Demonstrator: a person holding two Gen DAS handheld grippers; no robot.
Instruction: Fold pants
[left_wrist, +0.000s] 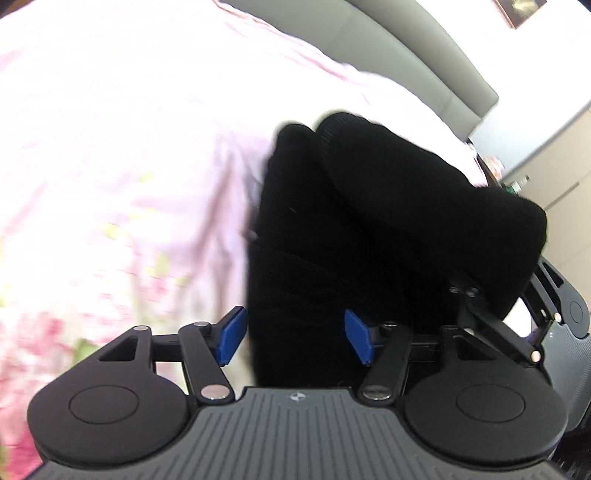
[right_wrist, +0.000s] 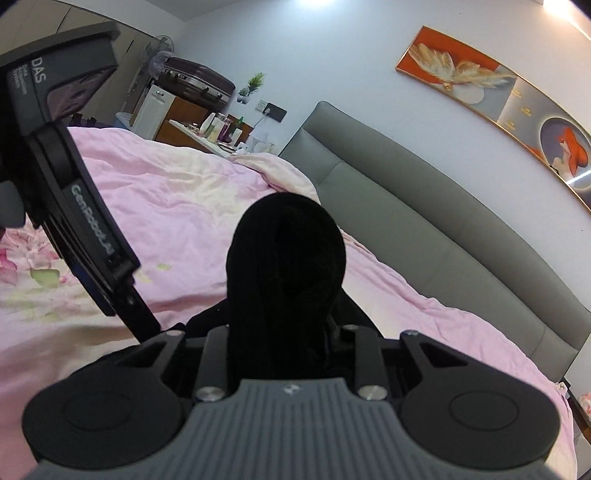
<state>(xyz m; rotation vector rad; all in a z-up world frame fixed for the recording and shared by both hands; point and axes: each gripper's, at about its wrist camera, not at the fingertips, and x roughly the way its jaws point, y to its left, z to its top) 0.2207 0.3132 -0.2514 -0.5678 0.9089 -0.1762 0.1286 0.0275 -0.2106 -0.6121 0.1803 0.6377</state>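
Pants (right_wrist: 286, 273) bunched inside clamped right tool (right_wrist: 284, 332); left tool (left_wrist: 295, 336) spread.

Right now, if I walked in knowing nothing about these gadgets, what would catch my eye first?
The black pants stand out most, bunched in the right hand-held gripper and dark against the pink floral bedspread. In the left view, the left hand-held gripper shows bright blue fingertips spread apart around the same pants. Behind the bed, a grey padded headboard sits under an orange feather painting.
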